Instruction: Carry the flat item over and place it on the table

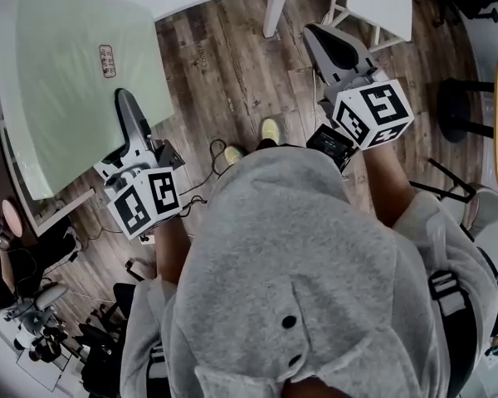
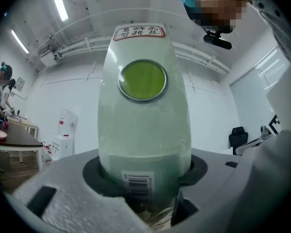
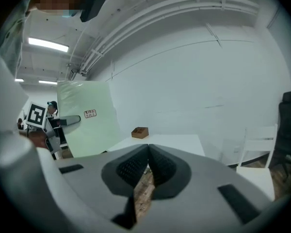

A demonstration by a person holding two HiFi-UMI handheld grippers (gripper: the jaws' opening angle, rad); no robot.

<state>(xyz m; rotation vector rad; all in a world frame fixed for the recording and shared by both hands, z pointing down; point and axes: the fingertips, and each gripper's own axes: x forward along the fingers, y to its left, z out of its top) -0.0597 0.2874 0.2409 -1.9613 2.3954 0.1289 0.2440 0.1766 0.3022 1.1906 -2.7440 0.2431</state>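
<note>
Left gripper [image 1: 126, 106] clamps one edge of the green panel [image 1: 66, 81]; right gripper [image 3: 147, 159] is closed and empty. A one-edge hold could let the panel swing or slip.

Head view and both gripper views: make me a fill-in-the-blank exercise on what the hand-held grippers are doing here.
1. The left hand-held gripper is shut on a pale ____ panel.
2. The right hand-held gripper, jaws together, holds ____.
3. A small brown box sits on the white ____.
4. The floor is made of ____ planks.
Missing words: green; nothing; table; wooden.
</note>
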